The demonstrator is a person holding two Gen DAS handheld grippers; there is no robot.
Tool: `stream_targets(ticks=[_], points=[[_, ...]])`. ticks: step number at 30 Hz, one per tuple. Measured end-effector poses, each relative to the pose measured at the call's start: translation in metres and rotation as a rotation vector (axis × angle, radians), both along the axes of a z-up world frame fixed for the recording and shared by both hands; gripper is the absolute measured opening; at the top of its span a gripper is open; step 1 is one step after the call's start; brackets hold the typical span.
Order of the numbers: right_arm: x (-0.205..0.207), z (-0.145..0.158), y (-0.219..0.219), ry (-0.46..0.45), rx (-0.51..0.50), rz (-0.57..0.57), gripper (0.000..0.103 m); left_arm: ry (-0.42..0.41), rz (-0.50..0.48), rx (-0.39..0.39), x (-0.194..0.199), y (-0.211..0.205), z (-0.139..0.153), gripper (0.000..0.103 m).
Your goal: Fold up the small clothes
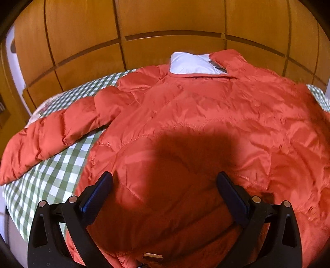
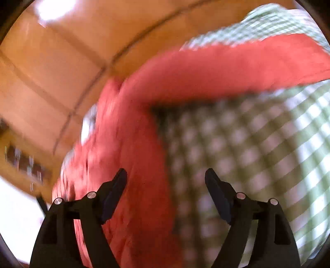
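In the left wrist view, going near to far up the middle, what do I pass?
Left gripper, open → orange jacket body, lying flat → its white collar lining → wooden wardrobe.

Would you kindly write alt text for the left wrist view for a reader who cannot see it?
An orange puffer jacket lies spread on a green-and-white checked cloth, one sleeve stretched out to the left, its white lining showing at the collar. The left gripper hovers open above its hem; wooden panelling stands behind.
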State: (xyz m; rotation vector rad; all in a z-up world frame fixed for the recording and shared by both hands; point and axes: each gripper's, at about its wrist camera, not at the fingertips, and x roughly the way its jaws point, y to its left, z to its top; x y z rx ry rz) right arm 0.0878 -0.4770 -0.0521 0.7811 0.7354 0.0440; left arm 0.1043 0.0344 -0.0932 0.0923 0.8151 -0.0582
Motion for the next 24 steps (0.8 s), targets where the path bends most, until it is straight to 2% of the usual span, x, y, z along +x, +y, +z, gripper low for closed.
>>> stream_targets(ticks=[4, 7, 9, 11, 13, 19, 20, 24], points=[[0.006, -0.013, -0.052, 0.017, 0.131, -0.256, 0.078, -0.062, 0.059, -0.006, 0.004, 0.002, 0.013, 0.100], [0.007, -0.025, -0.080, 0.011, 0.203, -0.413, 0.077, -0.012, 0.073, -0.034, 0.015, 0.006, 0.003, 0.100], [0.006, -0.034, -0.100, 0.008, 0.256, -0.494, 0.069, 0.022, 0.061, -0.041, 0.019, 0.007, -0.009, 0.100], [0.009, -0.042, -0.111, -0.005, 0.292, -0.550, 0.061, 0.015, 0.058, -0.068, 0.019, 0.011, -0.012, 0.100], [0.014, -0.043, -0.125, -0.021, 0.290, -0.575, 0.060, 0.022, 0.057, -0.094, 0.020, 0.015, -0.013, 0.100], [0.023, -0.038, -0.164, -0.029, 0.281, -0.665, 0.060, -0.002, 0.058, -0.103, 0.018, 0.015, -0.017, 0.100], [0.028, -0.036, -0.168, -0.009, 0.261, -0.666, 0.058, -0.003, 0.058, -0.104, 0.018, 0.015, -0.016, 0.100], [0.033, -0.030, -0.181, 0.083, 0.147, -0.638, 0.029, -0.003, 0.058, -0.112, 0.015, 0.017, -0.017, 0.100]])
